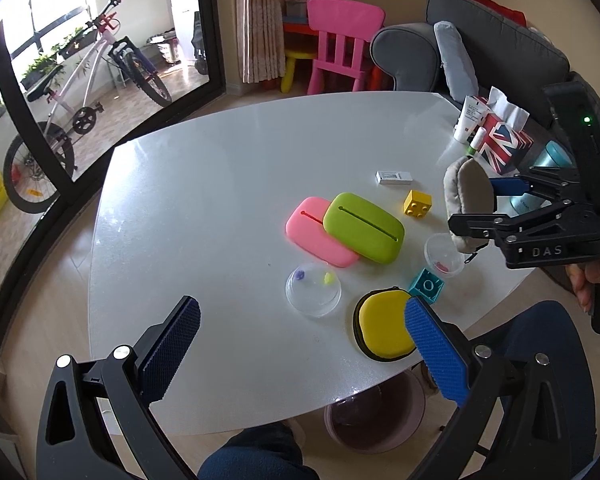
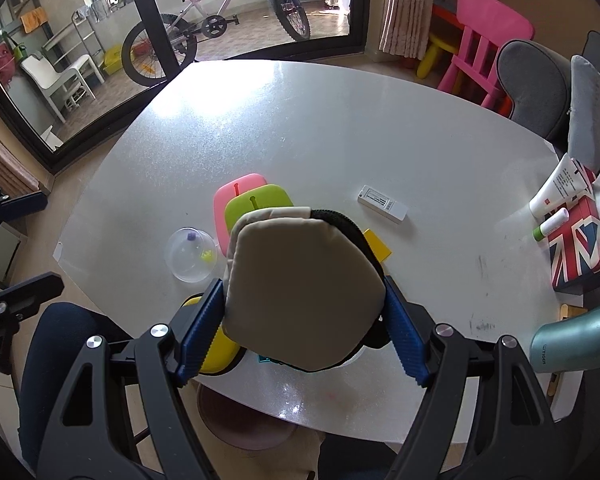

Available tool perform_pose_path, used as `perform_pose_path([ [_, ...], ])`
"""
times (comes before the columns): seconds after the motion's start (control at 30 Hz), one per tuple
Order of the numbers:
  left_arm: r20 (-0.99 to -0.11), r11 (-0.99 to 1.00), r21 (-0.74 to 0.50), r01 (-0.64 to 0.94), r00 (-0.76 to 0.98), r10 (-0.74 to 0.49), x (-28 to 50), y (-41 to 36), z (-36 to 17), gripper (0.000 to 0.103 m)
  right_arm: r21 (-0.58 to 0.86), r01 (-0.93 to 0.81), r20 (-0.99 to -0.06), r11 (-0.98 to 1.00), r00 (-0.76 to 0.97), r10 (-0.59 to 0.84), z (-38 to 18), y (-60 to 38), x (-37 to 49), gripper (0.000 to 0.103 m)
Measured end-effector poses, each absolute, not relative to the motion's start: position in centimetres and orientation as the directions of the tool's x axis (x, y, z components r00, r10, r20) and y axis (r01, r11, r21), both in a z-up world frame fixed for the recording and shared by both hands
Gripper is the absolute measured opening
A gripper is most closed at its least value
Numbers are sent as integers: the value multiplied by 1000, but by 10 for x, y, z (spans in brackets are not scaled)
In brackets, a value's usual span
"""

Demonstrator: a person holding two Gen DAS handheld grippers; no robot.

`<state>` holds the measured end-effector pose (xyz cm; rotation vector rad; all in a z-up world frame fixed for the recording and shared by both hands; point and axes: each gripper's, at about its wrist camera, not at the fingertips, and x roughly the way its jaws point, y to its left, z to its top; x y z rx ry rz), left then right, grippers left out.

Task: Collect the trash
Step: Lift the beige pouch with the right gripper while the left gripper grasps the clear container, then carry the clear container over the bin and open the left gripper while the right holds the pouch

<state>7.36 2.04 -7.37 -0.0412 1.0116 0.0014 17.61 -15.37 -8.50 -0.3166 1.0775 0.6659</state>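
Ahead of my grippers stand a pink chair [image 1: 342,46], a bicycle [image 1: 88,92] behind glass, and a grey sofa [image 1: 496,40].

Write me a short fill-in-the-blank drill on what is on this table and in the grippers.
1. The right gripper holds a beige ____ between its fingers.
2. The green case lies partly on top of the ____ case.
3. The left gripper holds ____.
4. The tissue box bears a ____ print.

Missing words: pouch; pink; nothing; flag
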Motion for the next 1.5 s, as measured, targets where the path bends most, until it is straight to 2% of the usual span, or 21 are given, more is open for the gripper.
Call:
perform_pose_path([
  [0.57,-926,998,-59,-39,375,-40,129,24,-143,98,87,-643,-872,761,320,370,-73,-162,171,76],
  [0.93,-965,991,-71,-111,259,-40,156,26,-187,97,95,-634,-875,767,315,368,-79,-166,173,76],
  [0.97,-966,991,-75,-114,255,-44,156,27,-190,90,97,-632,-875,769,314,369,-80,-167,173,76],
  [1.0,-967,990,-80,-119,249,-48,157,28,-192,77,99,-631,-874,769,314,370,-81,-168,173,76],
  [1.1,-965,990,-86,-112,256,-55,158,27,-194,57,103,-629,-875,771,312,371,-83,-169,174,76],
  [1.3,-956,988,-105,-116,284,-69,152,37,-191,57,109,-629,-874,770,308,376,-87,-168,173,76],
  [1.5,-937,991,-91,-96,345,-53,135,43,-162,57,109,-636,-872,764,307,380,-85,-166,167,76],
])
